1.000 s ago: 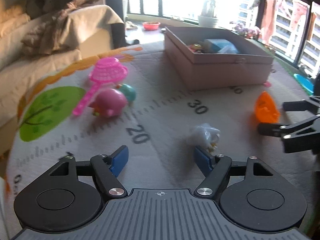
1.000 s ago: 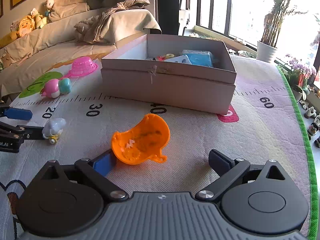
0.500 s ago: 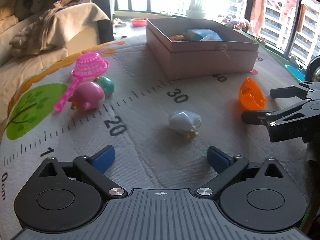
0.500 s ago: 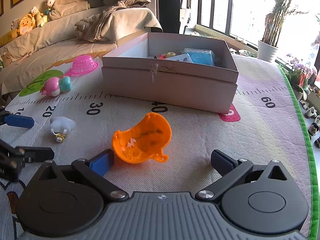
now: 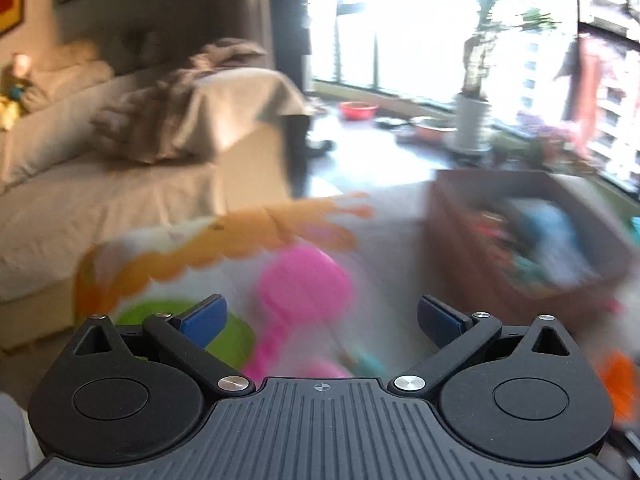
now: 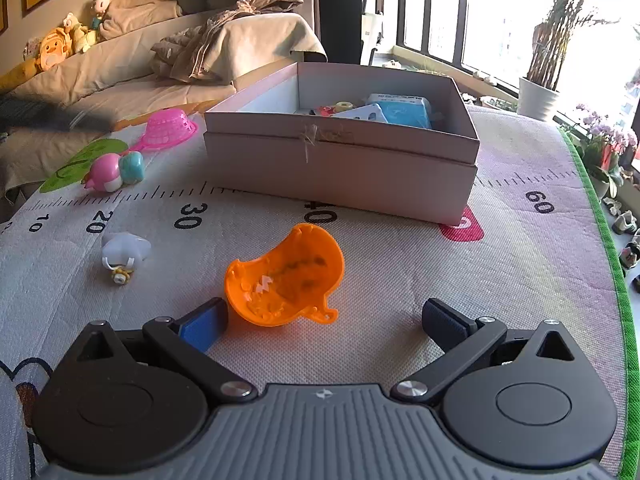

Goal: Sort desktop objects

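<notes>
An orange plastic shell (image 6: 286,278) lies on the mat just ahead of my open, empty right gripper (image 6: 326,314), nearer the left finger. A small white toy (image 6: 125,250) lies to its left. A pink-and-teal toy (image 6: 114,172) and a pink strainer (image 6: 166,128) lie far left. The pink box (image 6: 340,168) holds several items. My left gripper (image 5: 320,316) is open and empty; its view is blurred, with the pink strainer (image 5: 304,286) ahead, the box (image 5: 532,240) at right and the orange shell (image 5: 618,380) at the right edge.
A ruler-print play mat (image 6: 400,248) covers the table. A sofa with blankets and soft toys (image 6: 120,68) stands at the back left. A potted plant (image 6: 538,98) and windows are behind the box. The mat's green edge (image 6: 604,240) runs along the right.
My left gripper has swung up and away to the left, off the white toy, and its view is now blurred. It has left the right wrist view. The right gripper has barely moved.
</notes>
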Motion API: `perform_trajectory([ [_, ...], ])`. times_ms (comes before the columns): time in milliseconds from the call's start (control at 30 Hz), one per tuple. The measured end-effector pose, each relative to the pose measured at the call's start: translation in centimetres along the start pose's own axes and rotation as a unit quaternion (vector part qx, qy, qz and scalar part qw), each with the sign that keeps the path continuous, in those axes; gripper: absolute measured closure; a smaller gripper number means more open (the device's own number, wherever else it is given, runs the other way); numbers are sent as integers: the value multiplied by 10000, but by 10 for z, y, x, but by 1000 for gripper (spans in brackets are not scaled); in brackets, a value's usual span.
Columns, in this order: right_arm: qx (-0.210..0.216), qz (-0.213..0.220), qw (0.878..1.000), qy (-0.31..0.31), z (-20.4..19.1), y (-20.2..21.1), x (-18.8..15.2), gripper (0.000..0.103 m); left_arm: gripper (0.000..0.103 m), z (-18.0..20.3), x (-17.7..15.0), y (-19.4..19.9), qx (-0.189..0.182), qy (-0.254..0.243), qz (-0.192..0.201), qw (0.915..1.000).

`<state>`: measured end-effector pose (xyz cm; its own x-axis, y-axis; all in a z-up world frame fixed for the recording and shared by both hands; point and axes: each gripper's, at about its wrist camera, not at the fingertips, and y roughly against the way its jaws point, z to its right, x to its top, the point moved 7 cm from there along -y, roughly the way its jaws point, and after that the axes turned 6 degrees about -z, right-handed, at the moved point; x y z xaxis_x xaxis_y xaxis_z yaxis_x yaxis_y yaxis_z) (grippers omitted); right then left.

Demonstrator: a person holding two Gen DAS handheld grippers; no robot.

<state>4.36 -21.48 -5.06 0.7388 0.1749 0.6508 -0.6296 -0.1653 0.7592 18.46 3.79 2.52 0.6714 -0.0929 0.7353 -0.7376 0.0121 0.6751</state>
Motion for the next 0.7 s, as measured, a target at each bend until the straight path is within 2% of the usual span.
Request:
perform_trajectory([
  [167,-18,4,10000,16,0,0,0,0,1,-4,19,-77,354,-55,-655,9972],
  [233,-12,9,10000,10,0,0,0,0,25,-3,18,-86,336,-8,-821,9961],
  [267,-11,11,10000,7,0,1,0,0,32,-2,16,-88,272,-3,-910,9955],
  [300,-8,12,10000,6,0,1,0,0,35,-2,12,-86,232,27,-926,9954],
  [433,-3,11,10000,8,0,1,0,0,36,9,-8,-63,39,-156,-900,9958],
  [567,-6,10,10000,9,0,1,0,0,35,30,-37,-31,-420,-297,-967,9940],
  [700,-28,5,10000,23,0,1,0,0,32,58,-62,2,-999,-579,-1042,9878],
])
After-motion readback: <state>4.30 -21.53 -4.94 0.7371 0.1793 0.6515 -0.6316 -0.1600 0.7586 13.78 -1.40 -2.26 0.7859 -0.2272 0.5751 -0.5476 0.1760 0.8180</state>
